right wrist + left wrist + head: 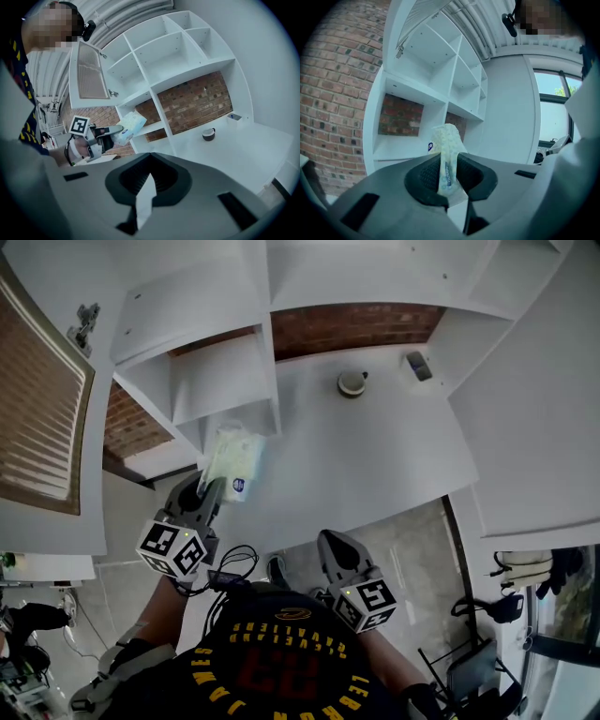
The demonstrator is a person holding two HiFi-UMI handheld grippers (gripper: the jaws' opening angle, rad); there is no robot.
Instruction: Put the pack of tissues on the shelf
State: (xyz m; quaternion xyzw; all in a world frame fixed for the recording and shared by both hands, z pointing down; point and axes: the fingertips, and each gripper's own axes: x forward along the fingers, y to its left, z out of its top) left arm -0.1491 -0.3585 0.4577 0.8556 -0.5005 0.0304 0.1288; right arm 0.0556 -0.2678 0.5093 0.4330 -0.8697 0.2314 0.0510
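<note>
The pack of tissues (232, 460) is a pale, soft packet with a small blue label. My left gripper (208, 488) is shut on its near end and holds it up in front of the white shelf unit (225, 381), close to a low cubby. In the left gripper view the pack (447, 138) stands edge-on between the pads (426, 174), with the shelf's lower board (401, 149) behind it. The right gripper view shows the pack (129, 125) and the left gripper (105, 136) from the side. My right gripper (333, 542) hangs lower over the white top, shut and holding nothing (149, 176).
A small round cup (352, 382) and a little grey object (419, 365) rest at the back of the white table top (394, 456), against the brick wall (356, 326). A louvred door (37, 418) hangs at the left. Floor and a chair lie bottom right.
</note>
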